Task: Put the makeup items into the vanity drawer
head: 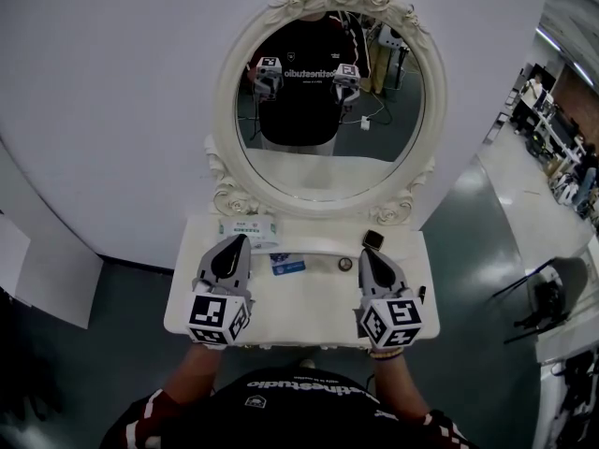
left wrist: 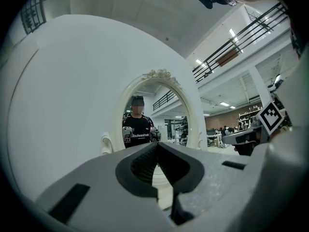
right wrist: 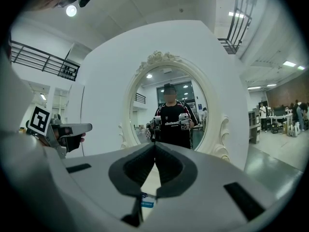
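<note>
Only the head view shows a dark case [head: 373,239] at the vanity's [head: 309,305] back right corner. A blue sachet [head: 287,265] lies mid-top between the left gripper [head: 234,241] and right gripper [head: 367,253], both with jaws together and empty. Bare top runs to the front edge.

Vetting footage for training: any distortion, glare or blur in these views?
Head view: evenly lit, sharp, mildly bowed at edges. Left gripper view: strong fisheye, black corners, mirror warped. Right gripper view: same fisheye, a bright light flaring top left.
</note>
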`<act>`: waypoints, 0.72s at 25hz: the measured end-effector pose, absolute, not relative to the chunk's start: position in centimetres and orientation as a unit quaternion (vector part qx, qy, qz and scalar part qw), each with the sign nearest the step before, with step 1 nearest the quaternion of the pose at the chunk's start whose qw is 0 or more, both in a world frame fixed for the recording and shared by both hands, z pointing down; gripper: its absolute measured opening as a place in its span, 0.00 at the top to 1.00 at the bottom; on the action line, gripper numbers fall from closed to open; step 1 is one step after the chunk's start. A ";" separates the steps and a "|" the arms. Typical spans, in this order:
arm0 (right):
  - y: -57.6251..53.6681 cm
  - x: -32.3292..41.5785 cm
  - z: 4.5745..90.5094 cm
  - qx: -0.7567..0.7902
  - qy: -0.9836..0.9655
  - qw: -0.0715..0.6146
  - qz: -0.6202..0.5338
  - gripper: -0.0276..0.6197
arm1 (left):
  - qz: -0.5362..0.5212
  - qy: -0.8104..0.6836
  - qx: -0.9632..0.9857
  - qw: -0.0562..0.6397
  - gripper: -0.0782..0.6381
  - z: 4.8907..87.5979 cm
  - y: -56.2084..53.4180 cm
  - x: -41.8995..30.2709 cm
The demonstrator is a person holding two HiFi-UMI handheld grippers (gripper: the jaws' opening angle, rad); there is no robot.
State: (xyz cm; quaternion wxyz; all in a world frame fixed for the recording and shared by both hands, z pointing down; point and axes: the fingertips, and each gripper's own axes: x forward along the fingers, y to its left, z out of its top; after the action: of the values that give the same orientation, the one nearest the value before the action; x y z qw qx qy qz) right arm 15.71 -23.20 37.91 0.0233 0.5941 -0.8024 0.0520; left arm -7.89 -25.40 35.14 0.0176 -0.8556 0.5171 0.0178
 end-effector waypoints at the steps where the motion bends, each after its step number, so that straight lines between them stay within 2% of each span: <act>1: -23.2 15.7 37.9 0.596 -0.801 0.025 0.049 0.97 | 0.018 0.518 -0.855 0.017 0.88 35.2 -25.4 -8.0; 18: -23.3 16.0 37.7 0.605 -0.795 0.027 0.043 0.97 | 0.016 0.516 -0.856 0.011 0.88 35.7 -25.4 -8.0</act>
State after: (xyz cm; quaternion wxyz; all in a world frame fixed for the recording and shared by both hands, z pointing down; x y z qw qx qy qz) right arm 15.95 -23.32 37.75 0.0273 0.6049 -0.7947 0.0430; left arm -8.01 -25.38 35.67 0.0110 -0.8564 0.5159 0.0164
